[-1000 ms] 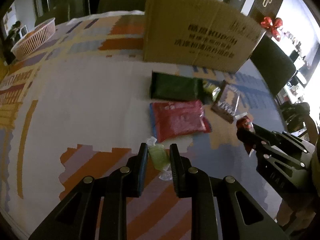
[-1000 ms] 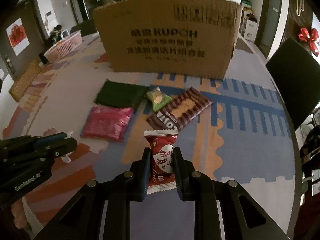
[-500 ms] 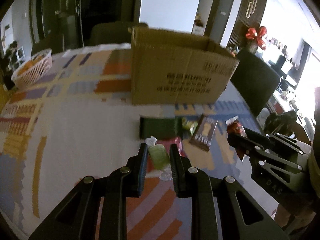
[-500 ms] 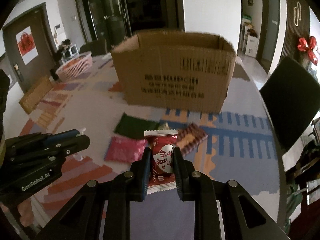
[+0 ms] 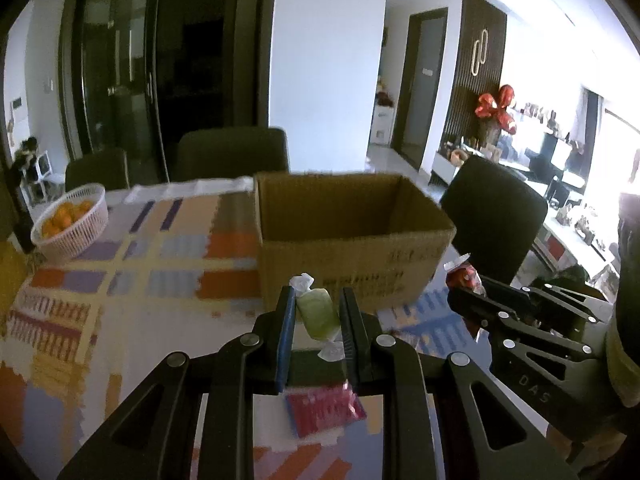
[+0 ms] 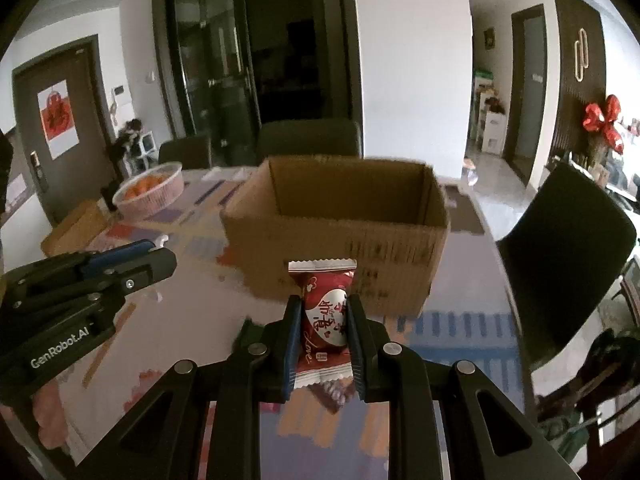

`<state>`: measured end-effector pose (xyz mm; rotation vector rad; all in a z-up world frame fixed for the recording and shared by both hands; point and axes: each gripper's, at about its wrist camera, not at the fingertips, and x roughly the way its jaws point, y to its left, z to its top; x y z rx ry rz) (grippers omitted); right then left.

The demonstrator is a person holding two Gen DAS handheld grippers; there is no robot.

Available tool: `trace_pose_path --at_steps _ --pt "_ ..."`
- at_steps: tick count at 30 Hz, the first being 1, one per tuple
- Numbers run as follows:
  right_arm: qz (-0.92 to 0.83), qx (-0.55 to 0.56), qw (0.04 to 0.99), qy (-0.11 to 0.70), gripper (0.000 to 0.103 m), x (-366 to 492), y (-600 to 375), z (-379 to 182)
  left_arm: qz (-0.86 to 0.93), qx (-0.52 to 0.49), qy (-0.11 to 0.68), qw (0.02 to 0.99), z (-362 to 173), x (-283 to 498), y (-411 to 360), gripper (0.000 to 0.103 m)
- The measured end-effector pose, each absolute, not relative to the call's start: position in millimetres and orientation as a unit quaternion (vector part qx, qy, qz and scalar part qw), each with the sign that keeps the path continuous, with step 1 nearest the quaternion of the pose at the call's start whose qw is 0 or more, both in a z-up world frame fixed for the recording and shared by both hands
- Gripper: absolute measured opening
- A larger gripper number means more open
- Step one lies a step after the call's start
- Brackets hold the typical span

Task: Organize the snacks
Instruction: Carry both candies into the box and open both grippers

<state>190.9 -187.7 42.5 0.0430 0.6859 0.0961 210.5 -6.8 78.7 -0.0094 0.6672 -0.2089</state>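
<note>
My left gripper (image 5: pixel 318 312) is shut on a green wrapped candy (image 5: pixel 317 313), held in the air in front of the open cardboard box (image 5: pixel 352 240). My right gripper (image 6: pixel 323 312) is shut on a red snack packet (image 6: pixel 323 316), also raised, just short of the box (image 6: pixel 340 232). Each gripper shows in the other's view: the right one (image 5: pixel 464 292) at the right, the left one (image 6: pixel 160 258) at the left. A red snack bag (image 5: pixel 324 406) lies on the table below the left gripper.
The table wears a patterned cloth (image 5: pixel 100 300). A white basket of oranges (image 5: pixel 72 220) stands at the far left. Dark chairs (image 5: pixel 492 216) stand behind and right of the table. A brown snack (image 6: pixel 332 394) lies under the right gripper.
Both grippers have risen with their snacks and tilted up, so the box's open top now shows. The snacks on the table have dropped mostly out of view.
</note>
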Motion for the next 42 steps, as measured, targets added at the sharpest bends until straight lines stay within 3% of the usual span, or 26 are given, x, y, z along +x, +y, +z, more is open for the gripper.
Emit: trace_pose_path --at_steps 15,38,40,41,42 --pt "0.041 0.031 0.952 0.301 0.023 234.7 -197.8 79.5 -0.12 0.015 0.282 0.952 113.9 255.4 -14.7 0.023" --pt "0.022 0.022 0.944 0.329 0.023 305.4 -206.8 67.2 -0.143 0.038 0.33 0.932 90.1 345.1 -27.0 0.023" --pt "0.022 0.024 0.943 0.331 0.023 311.0 -207.5 65.5 -0.137 0.047 0.331 0.933 89.2 348.8 -30.0 0.025" --pt "0.02 0.026 0.943 0.331 0.025 313.5 -208.5 64.5 -0.128 0.05 0.329 0.934 88.8 349.3 -30.1 0.035" --pt "0.016 0.027 0.943 0.331 0.034 314.1 -209.4 63.6 -0.12 0.051 0.327 0.936 88.8 348.0 -29.5 0.04"
